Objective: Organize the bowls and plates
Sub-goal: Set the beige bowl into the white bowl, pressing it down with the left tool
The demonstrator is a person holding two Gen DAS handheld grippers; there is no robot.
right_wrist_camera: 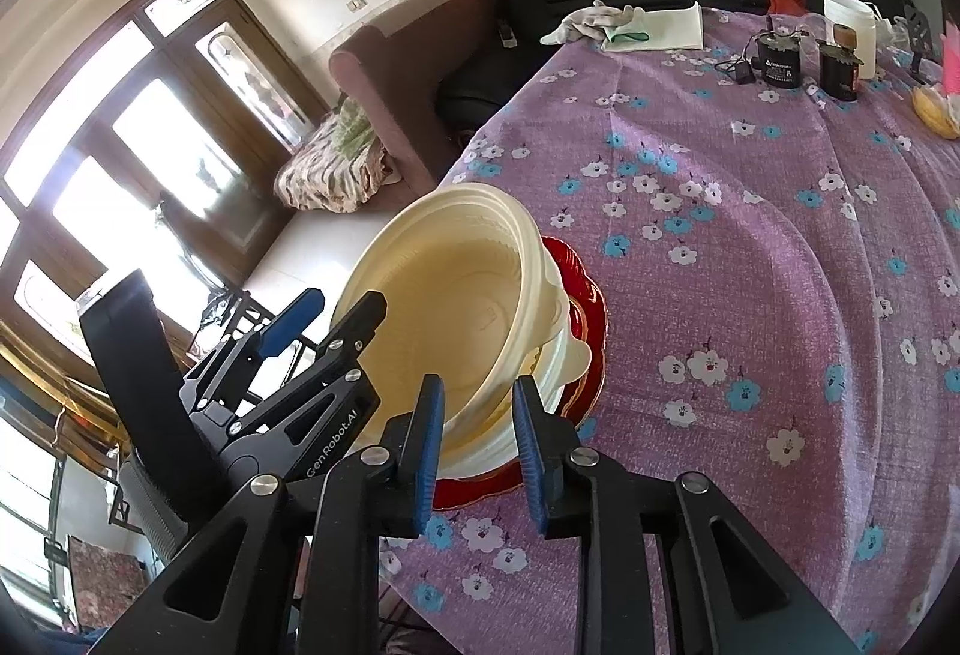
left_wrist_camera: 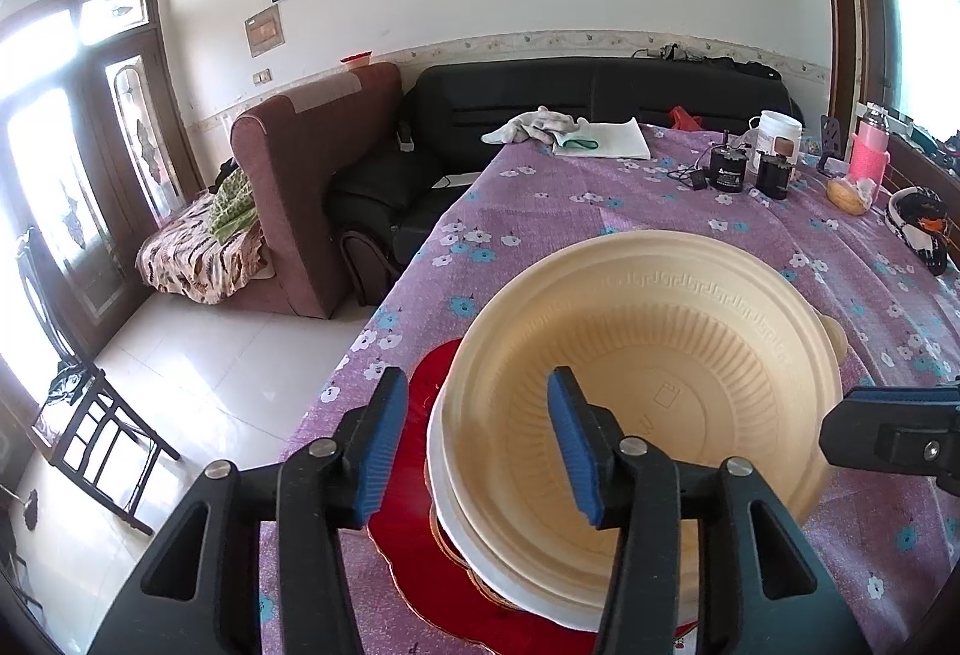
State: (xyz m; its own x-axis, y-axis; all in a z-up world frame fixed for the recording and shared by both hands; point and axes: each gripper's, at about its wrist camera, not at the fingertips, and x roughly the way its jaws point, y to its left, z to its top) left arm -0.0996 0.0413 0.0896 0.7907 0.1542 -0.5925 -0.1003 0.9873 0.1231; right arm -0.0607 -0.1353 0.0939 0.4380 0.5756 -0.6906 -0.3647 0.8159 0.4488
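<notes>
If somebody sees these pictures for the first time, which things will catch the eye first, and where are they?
First the cream bowl, tilted on a stack of white dishes over a red plate near the table's front left corner. Both grippers flank it: the left gripper is open with one finger inside the bowl, and the right gripper is open at the stack's edge. Around them spreads the purple flowered cloth.

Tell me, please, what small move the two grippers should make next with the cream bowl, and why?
Probably ease both grippers back from the stack. The cream bowl already sits nested on the white dishes over the red plate, and the left gripper and right gripper both straddle its rim with open jaws, so nothing seems left to hold. Withdrawing straight should avoid tipping the slightly tilted bowl.
</notes>
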